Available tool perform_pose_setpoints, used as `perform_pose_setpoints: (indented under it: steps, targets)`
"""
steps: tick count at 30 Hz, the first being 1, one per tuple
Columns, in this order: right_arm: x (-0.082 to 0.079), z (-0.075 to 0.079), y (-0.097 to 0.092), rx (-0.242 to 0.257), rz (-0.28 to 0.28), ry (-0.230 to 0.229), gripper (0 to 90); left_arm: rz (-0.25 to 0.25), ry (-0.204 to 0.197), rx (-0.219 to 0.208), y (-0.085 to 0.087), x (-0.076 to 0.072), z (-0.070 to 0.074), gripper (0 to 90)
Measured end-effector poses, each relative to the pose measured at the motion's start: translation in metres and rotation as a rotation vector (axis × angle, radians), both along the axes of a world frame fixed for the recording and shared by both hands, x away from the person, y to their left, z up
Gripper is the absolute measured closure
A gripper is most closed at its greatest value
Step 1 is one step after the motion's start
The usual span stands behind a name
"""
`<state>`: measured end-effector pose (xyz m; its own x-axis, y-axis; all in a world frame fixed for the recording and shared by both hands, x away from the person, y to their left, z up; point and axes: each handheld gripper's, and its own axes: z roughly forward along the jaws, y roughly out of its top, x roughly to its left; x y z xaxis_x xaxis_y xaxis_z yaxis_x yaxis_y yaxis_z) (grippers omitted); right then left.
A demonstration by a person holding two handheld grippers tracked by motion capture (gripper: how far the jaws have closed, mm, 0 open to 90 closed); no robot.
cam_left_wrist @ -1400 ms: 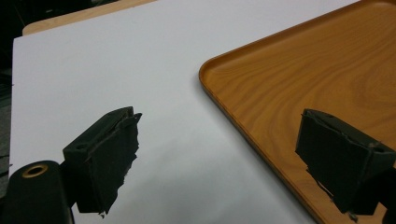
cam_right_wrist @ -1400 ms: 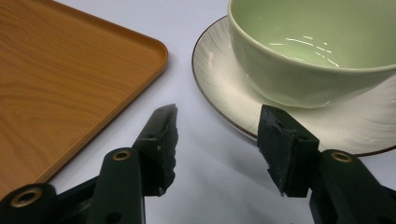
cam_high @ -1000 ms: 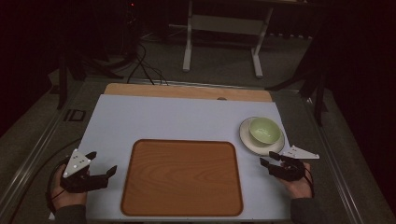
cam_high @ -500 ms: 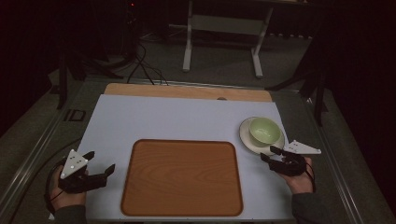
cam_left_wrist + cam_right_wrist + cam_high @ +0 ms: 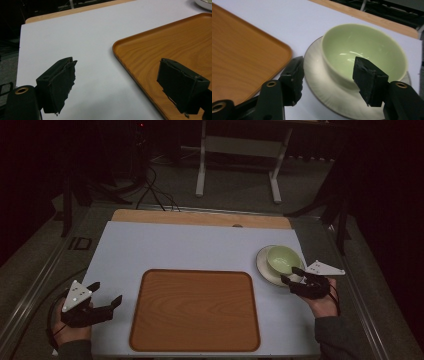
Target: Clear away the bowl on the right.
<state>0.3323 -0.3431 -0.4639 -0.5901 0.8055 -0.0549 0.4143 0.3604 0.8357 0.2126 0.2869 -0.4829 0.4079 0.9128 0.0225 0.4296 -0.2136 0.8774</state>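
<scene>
A pale green bowl (image 5: 282, 259) (image 5: 367, 47) stands on a white plate (image 5: 263, 270) (image 5: 319, 75) at the right of the white tabletop. An orange-brown wooden tray (image 5: 195, 310) (image 5: 175, 42) (image 5: 242, 55) lies bare at the front centre. My right gripper (image 5: 291, 275) (image 5: 328, 65) hovers at the plate's near edge and points at the bowl. Its jaws have just been opening and stand apart, and they touch neither bowl nor plate. My left gripper (image 5: 106, 293) (image 5: 118, 75) is open left of the tray, low over the table, with nothing between its jaws.
The white tabletop (image 5: 200, 245) ends in a wooden strip (image 5: 200, 217) at the far edge. Metal rails run along both sides. Beyond the table, a stand's legs (image 5: 237, 165) and cables (image 5: 150, 185) lie on the dark floor.
My right gripper has risen and crept toward the bowl, its jaws a little wider. The left gripper, tray, bowl and plate have stayed where they were.
</scene>
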Motion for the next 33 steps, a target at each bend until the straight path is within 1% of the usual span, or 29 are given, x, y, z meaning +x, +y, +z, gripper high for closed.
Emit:
perform_pose_setpoints:
  steps: [7,11,14,18,24,30,33]
  targets:
    - [0.014,0.004,-0.006,-0.001,-0.025,0.005,40.5,0.0,-0.004,0.0,0.0,0.0,0.001,14.5]
    - [0.022,0.003,-0.008,-0.003,-0.033,0.007,39.7,0.0,-0.003,-0.003,0.001,0.0,0.0,14.5]
    - [0.026,0.001,-0.008,0.009,-0.047,0.003,39.3,0.003,-0.005,-0.006,0.001,0.0,0.0,14.5]
    - [0.033,-0.001,-0.009,0.009,-0.07,-0.002,38.6,0.004,-0.007,-0.007,0.002,-0.001,0.001,14.5]
    - [0.041,-0.001,-0.011,0.014,-0.098,-0.009,37.3,0.004,-0.007,-0.01,0.002,0.0,0.001,14.5]
    - [0.049,-0.004,-0.01,0.004,-0.125,-0.011,34.0,0.007,-0.011,-0.012,0.003,-0.001,0.001,14.5]
    - [0.052,-0.005,-0.011,-0.005,-0.147,-0.011,29.4,0.007,-0.011,-0.012,0.003,-0.001,0.001,14.5]
